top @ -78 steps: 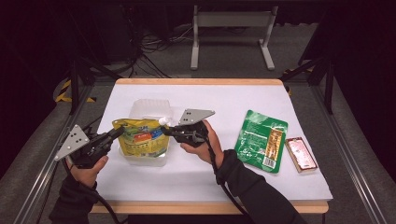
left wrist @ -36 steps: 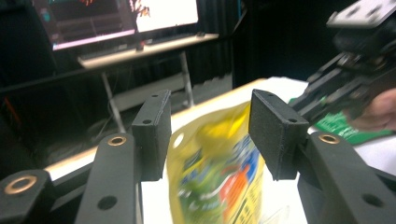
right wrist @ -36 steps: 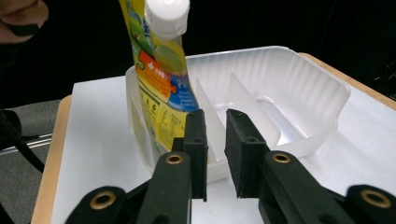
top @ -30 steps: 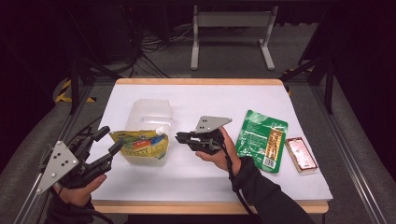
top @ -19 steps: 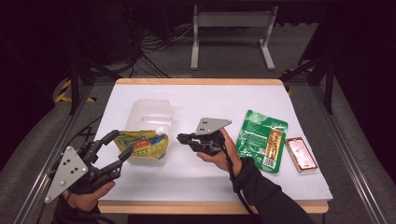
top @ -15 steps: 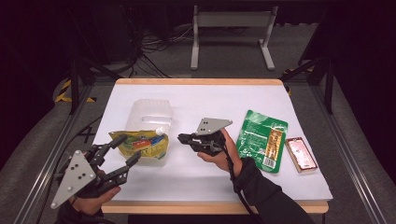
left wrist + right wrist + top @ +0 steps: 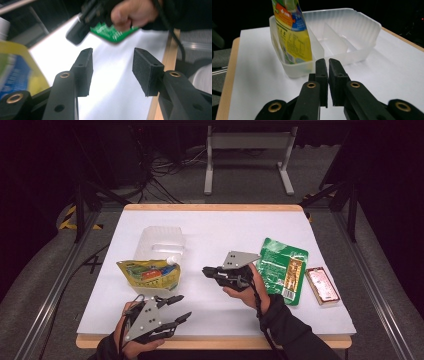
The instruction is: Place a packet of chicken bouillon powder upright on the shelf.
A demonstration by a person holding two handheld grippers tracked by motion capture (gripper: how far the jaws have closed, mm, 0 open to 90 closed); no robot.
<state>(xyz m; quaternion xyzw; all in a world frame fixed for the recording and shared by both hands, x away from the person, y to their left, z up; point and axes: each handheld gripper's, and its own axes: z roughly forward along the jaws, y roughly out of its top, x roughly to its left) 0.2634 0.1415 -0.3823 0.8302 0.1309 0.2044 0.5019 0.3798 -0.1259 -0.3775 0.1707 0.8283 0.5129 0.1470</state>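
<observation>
Pouch [image 7: 150, 274] now sits in tray [image 7: 161, 236]; I've pulled my left hand-held gripper [image 7: 176, 309] back w/ jaws wide, right hand-held gripper [image 7: 206, 270] nearly closed, empty. Placing looks done.

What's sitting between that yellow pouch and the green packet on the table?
In the high view, the right gripper sits between the yellow pouch and the green packet.

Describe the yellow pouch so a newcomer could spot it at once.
On the white table, left of centre, sits a clear plastic tray. The yellow pouch stands in its near compartment. Its yellow body with blue and red print separates it from the flat green packet at the right.
</observation>
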